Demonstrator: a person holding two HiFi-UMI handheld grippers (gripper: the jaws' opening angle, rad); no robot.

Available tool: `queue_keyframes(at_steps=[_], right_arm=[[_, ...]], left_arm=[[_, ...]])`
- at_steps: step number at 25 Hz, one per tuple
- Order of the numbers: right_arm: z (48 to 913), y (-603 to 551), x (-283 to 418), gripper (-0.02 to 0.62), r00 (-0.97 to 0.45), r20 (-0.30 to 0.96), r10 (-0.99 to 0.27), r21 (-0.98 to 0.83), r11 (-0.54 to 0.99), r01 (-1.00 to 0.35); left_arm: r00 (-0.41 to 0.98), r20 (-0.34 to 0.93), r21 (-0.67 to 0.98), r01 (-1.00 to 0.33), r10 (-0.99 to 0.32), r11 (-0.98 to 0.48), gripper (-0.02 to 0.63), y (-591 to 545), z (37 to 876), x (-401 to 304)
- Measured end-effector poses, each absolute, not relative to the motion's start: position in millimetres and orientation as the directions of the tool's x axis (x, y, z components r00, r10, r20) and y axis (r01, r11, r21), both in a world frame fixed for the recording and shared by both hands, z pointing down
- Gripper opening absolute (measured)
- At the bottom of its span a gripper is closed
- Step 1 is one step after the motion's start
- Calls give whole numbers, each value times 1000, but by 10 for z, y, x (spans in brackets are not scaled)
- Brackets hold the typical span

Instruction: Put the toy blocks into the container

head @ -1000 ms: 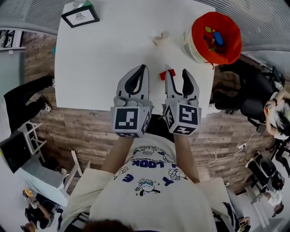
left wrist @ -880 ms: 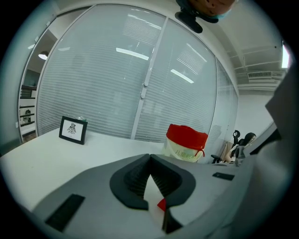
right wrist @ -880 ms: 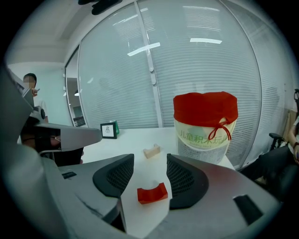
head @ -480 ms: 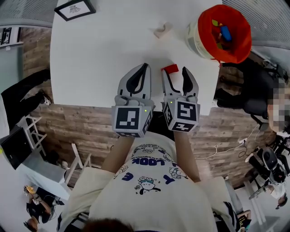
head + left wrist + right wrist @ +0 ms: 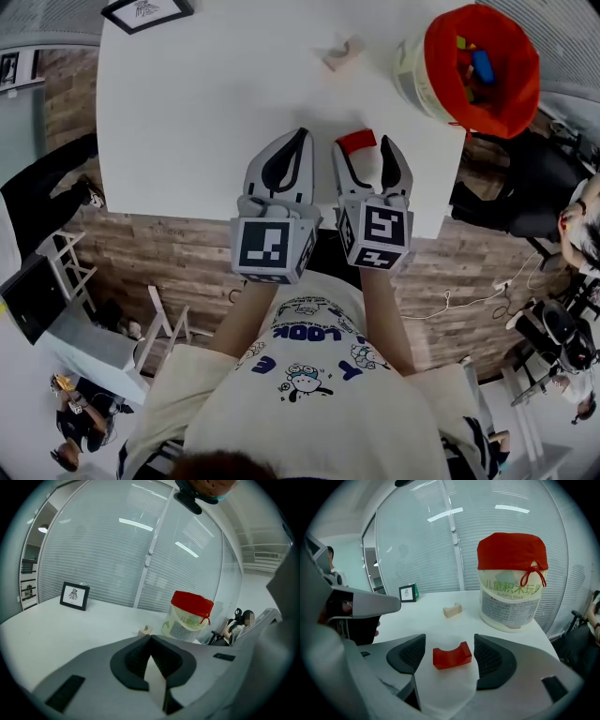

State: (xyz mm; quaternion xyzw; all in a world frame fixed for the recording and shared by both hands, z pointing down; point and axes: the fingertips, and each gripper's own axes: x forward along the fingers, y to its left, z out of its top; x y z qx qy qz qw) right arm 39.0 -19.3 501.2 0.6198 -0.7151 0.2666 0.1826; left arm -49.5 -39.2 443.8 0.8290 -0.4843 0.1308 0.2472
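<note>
A red arch-shaped block (image 5: 451, 655) lies on the white table (image 5: 187, 112), also seen as the red block (image 5: 356, 141) in the head view. My right gripper (image 5: 450, 641) is open around it; its jaws have just been opening and the pads stand clear of the block on both sides. A beige block (image 5: 342, 52) lies farther back. The container (image 5: 469, 61), a pale tub lined with red cloth, stands at the table's far right with several coloured blocks inside. My left gripper (image 5: 298, 142) is shut and empty, beside the right gripper (image 5: 367, 150).
A framed picture (image 5: 145, 11) stands at the table's far left corner. The table's near edge runs just under both grippers. A person sits on a dark chair (image 5: 525, 187) right of the table. In the left gripper view the container (image 5: 190, 616) and the beige block (image 5: 145, 630) are ahead.
The right gripper's jaws have spread wider, and the red block now sits between their tips instead of beside the left finger. Both grippers have sunk a little toward the table.
</note>
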Motion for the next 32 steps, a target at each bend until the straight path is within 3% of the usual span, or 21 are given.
queue_keyframes(at_steps=[32], right_arm=[[5367,-240,367,307,-163,655,-738,-117,114,-987]], left_arm=[[516,514,318,-857,-685,-406,26,-490,4728,-436]])
